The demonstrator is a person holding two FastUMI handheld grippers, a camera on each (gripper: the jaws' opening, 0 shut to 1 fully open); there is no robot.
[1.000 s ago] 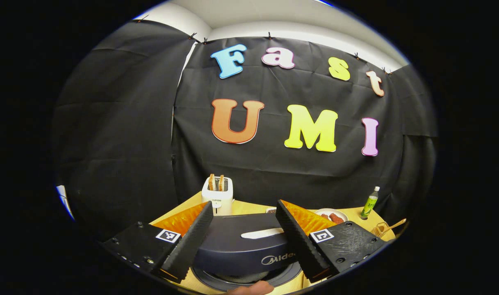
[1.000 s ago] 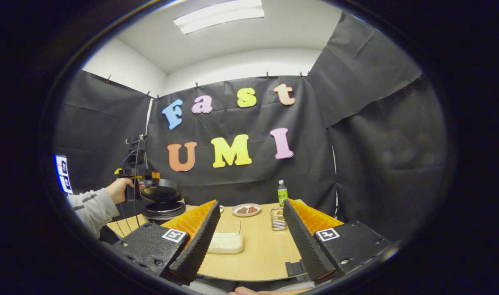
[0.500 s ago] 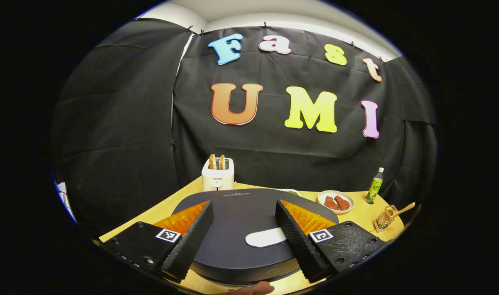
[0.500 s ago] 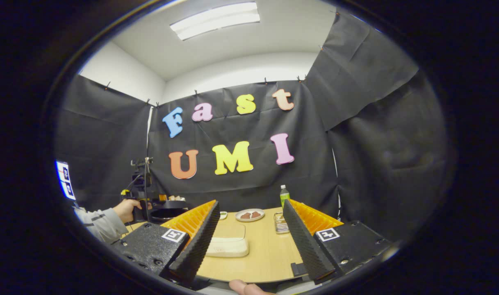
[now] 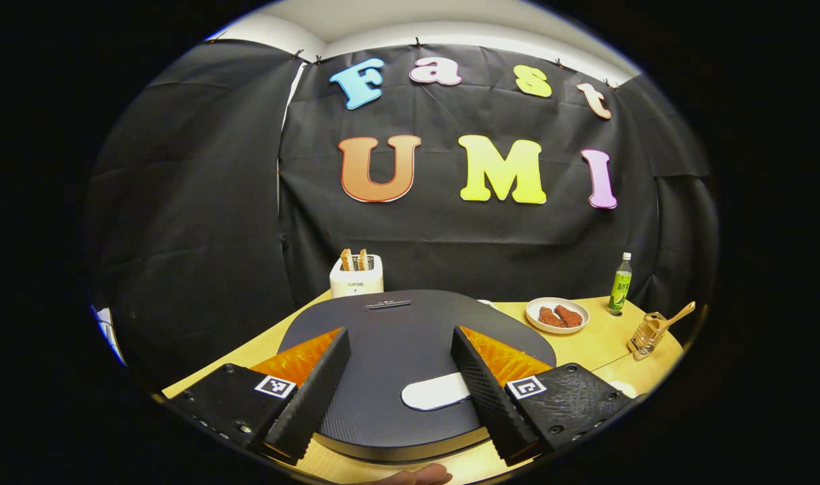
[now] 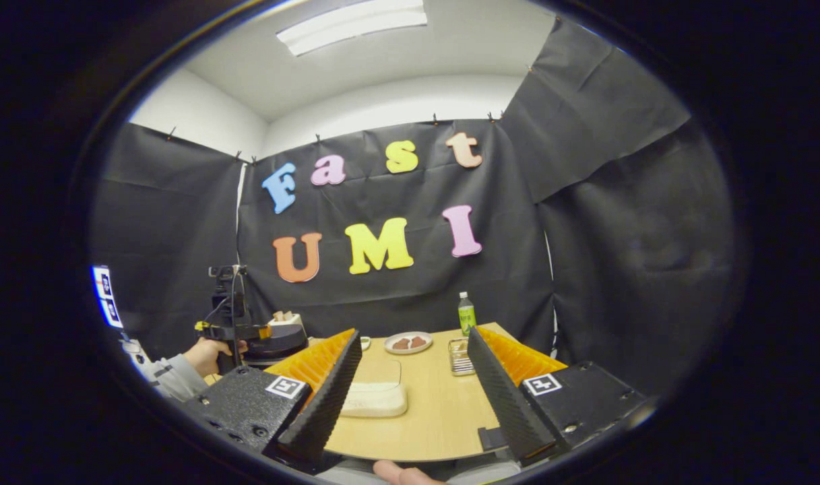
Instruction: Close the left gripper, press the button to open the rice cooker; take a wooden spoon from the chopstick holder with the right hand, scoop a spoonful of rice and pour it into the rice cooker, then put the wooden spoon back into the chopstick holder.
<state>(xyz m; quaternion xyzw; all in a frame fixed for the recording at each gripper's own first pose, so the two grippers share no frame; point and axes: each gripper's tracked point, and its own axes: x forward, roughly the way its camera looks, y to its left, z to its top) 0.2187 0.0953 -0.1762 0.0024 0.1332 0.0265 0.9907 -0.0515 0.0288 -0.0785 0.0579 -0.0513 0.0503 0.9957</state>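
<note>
1. left gripper (image 5: 396, 384), left gripper view: jaws spread wide, holding nothing; both fingers (image 5: 312, 394) hang over the closed lid of the dark, round, matte rice cooker (image 5: 396, 330).
2. pale oval button (image 5: 436, 392) on the near part of the lid, just beside the right-hand finger; whether they touch cannot be told.
3. light wooden table (image 5: 585, 340) carries the cooker. behind the cooker stands a white toaster (image 5: 356, 279) with two slices upright in its slots.
4. to the right on the table, a round white plate (image 5: 556, 314) with brown pieces of food, and a green plastic bottle (image 5: 620, 285) with a white cap near the cloth wall.
5. clear chopstick holder (image 5: 644, 333) near the table's right edge, with the wooden spoon (image 5: 672, 318) leaning out of it, handle up and to the right.
6. right gripper (image 6: 410, 397), right gripper view: jaws wide apart and empty, above the table's near edge; a flat white rectangular container (image 6: 376, 399) lies between them on the table.
7. in the same view, a hand (image 6: 204, 355) with a grey sleeve holds the left gripper over the cooker at the left.
</note>
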